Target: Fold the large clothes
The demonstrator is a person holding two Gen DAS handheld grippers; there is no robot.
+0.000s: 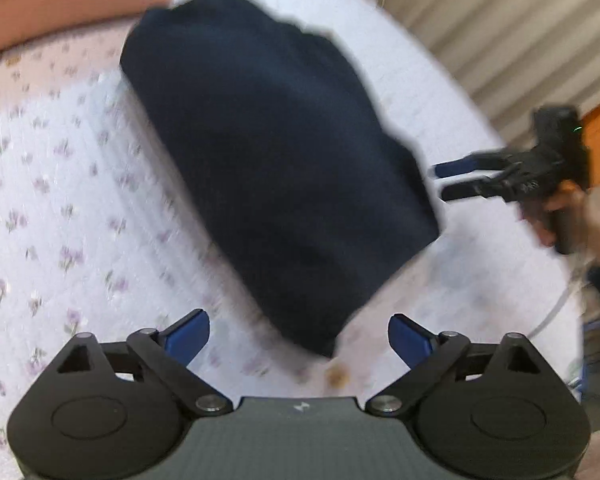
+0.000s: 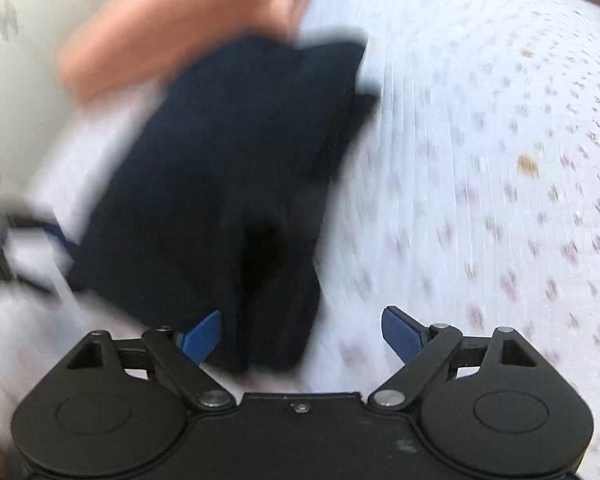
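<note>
We see the dark navy garment [image 1: 276,168] lying as a compact folded bundle on the floral bedsheet [image 1: 60,184], so the folding looks nearly done. Our left gripper [image 1: 299,342] and right gripper [image 2: 300,338] both hang above it with tongs spread apart and empty, probably because the cloth needs no holding now.

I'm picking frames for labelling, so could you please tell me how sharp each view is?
Left wrist view: moderate motion blur; the dark navy folded garment has smeared edges. Right wrist view: heavier blur; garment and floral white bedsheet streak. Both bend with fisheye distortion.
</note>
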